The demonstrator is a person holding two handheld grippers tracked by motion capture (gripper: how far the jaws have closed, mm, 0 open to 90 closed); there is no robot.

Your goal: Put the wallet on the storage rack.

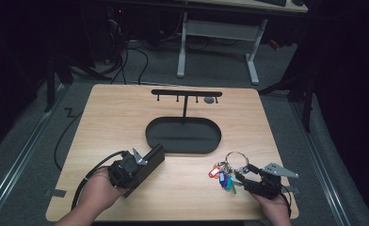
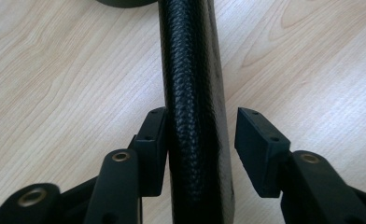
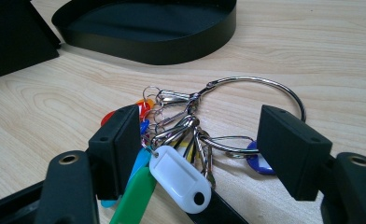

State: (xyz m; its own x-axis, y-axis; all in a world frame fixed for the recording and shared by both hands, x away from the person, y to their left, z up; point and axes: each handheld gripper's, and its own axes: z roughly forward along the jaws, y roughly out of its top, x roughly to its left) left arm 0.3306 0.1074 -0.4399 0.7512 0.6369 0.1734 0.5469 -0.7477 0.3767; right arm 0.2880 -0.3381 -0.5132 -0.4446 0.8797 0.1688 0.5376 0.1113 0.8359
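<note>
We work over a pale wooden table (image 1: 102,122) with a black oval tray (image 1: 183,135) at its middle, a hook stand (image 1: 186,93) rising from the tray's far side. The hooks hang bare but for a small grey tag at one end, and the tray looks empty, so we judge the tidying hardly begun: both things are yet to be lifted and placed.

The long black case (image 2: 193,93), textured like woven leather, lies between the jaws of our left gripper (image 1: 147,162) and runs straight out ahead of them. One pad touches its side and the other stands off with a gap, so the jaws are parted and not yet pressing.

The key bunch (image 3: 186,140) lies on the table between the jaws of our right gripper (image 3: 200,149), a large steel ring beyond them and red, blue, green and white tags nearer in. These jaws stand wide, clear of it, with nothing held.
</note>
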